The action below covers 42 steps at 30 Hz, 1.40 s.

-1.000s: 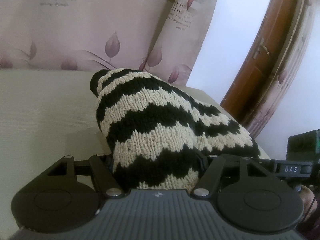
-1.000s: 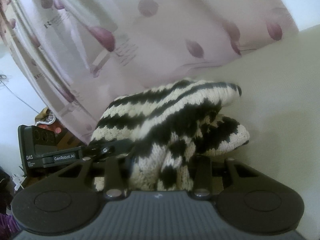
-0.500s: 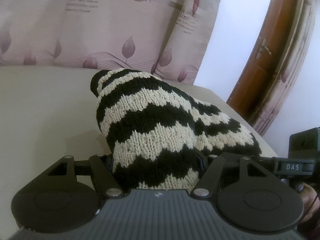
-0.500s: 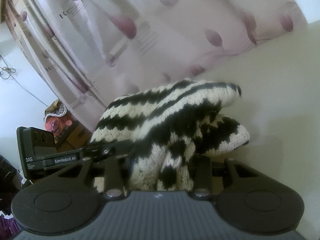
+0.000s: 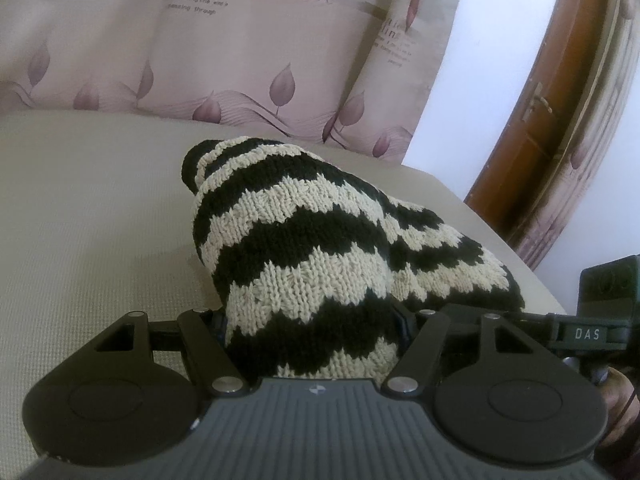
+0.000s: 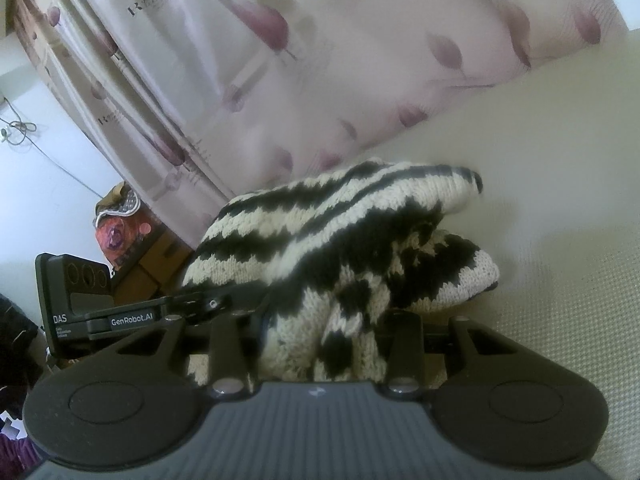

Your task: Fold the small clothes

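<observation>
Left wrist view: the left gripper (image 5: 312,320) is clenched on a bunched black-and-cream knitted garment (image 5: 320,248), which fills the gap between its jaws at 6 o'clock and rises in a hump toward the centre. The knit lies over a pale surface (image 5: 88,208) (a bed or cushion, hard to say which), near its edge at 3 o'clock. A leaf-print curtain (image 5: 240,60) spans 12 o'clock, a brown door (image 5: 560,92) stands at 2 o'clock, and the other tool pokes in at 4 o'clock.

Right wrist view: the right gripper (image 6: 320,344) is also clenched on the garment (image 6: 328,240), gathered in thick folds between its jaws at 6 o'clock, with a loose flap trailing to 3 o'clock.

By my judgement the fold is midway: both ends are gathered and doubled over, but the piece is lumpy, not yet laid flat, smoothed or let go.
</observation>
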Tool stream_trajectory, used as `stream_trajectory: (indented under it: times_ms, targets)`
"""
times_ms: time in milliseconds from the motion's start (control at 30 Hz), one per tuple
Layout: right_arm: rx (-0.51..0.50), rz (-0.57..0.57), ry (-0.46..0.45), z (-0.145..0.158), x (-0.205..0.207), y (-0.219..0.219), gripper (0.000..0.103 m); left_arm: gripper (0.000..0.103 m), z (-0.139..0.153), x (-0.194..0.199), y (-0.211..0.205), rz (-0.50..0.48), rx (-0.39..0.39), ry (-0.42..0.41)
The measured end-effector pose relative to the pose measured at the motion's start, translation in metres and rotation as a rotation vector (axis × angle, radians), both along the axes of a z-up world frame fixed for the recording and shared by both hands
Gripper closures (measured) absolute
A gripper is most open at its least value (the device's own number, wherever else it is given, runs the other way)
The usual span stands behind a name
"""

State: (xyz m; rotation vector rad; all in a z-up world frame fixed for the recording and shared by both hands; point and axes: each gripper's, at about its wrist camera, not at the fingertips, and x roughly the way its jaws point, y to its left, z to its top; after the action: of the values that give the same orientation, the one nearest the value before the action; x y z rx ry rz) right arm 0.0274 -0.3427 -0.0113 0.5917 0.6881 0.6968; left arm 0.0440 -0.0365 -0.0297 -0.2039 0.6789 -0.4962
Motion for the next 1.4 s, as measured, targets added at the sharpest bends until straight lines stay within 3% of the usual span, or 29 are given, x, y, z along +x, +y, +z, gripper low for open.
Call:
stream_trajectory:
  times_ms: [533,967,1167,1400]
  targets:
    - [0.020,-0.003,0.061,-0.032,0.011,-0.005,0.063,0.031,-0.024,0.014,-0.001,0.000,0.036,0.026]
    - [-0.073,0.023,0.070,-0.043,0.017,-0.006,0.058,0.018,-0.033,0.010,-0.008,0.041,0.071,-0.012]
    - [-0.096,0.021,0.044,-0.043,0.015,-0.005,0.057,0.009,-0.035,0.005,-0.012,0.073,0.096,-0.042]
    - [-0.144,-0.008,-0.014,-0.039,0.006,-0.001,0.048,0.000,-0.033,-0.002,-0.017,0.118,0.144,-0.095]
